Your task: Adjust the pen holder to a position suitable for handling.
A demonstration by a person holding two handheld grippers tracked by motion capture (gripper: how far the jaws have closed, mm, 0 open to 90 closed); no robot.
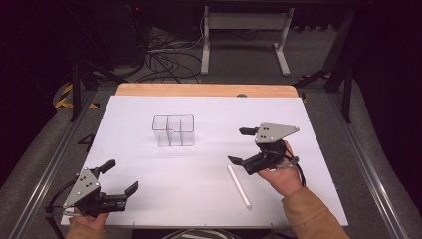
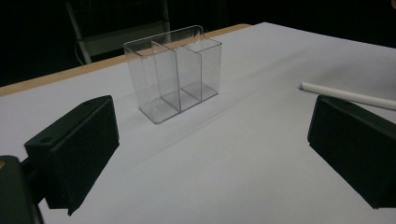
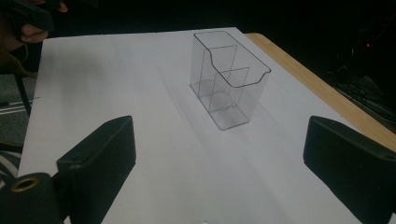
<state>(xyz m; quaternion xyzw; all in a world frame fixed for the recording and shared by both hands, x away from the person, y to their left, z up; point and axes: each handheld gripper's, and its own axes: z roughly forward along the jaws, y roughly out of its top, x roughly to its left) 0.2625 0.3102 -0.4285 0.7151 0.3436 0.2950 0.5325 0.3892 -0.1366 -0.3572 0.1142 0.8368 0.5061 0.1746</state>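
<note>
We see a white-topped bench point(image 1: 199, 194) with a wooden far edge. Near its middle stands a clear plastic organiser box with upright dividers point(image 1: 173, 130), empty. A thin white plastic stick point(image 1: 239, 185) lies flat just beside our right gripper point(image 1: 238, 146), not touching it. Both the right and the left gripper point(image 1: 120, 177) are spread wide, holding nothing.

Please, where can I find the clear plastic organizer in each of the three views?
High view: the clear organizer stands upright on the white table, left of centre, toward the far side.
Left gripper view: upper middle, between the two black jaws and beyond them.
Right gripper view: upper centre-right, near the wooden edge.
Shared landmark: the wooden edge behind the organizer.
</note>
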